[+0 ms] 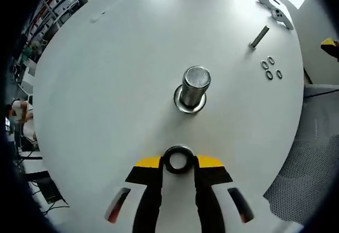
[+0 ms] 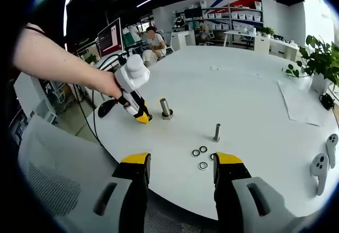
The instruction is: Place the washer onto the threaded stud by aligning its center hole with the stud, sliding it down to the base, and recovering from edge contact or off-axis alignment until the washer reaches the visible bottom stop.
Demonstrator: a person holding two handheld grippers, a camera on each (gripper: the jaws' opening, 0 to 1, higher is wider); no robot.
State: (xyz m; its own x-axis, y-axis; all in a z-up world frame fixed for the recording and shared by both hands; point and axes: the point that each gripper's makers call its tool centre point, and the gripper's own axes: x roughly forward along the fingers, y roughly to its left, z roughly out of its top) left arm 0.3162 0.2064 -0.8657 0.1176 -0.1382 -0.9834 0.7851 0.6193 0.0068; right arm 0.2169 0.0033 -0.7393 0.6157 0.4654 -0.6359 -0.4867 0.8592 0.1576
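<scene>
Tongs first: the left gripper (image 1: 178, 165) has its two jaws closed on a dark washer (image 1: 178, 159), held flat at their tips with its centre hole showing light. The right gripper (image 2: 181, 161) hangs with its jaws wide apart and nothing between them, back at the near edge of the white round table (image 1: 106, 74). In the right gripper view the left one (image 2: 142, 117) shows at the end of a person's arm, its yellow tip just beside the stud.

Ahead of the held washer stands the thick threaded stud (image 1: 195, 84), upright on its wide round base (image 1: 189, 101), with bare table between washer and stud. Farther off stand a thin bolt (image 1: 259, 36) and a small cluster of spare washers (image 1: 270, 69); two white controllers (image 1: 275, 10) lie near the far edge.

By this reading the step in hand is the approach: the washer is carried but not yet over the stud. The next move calls for lifting it above the stud's top, centring the hole on the stud's line, keeping it level, then lowering it to the base.
</scene>
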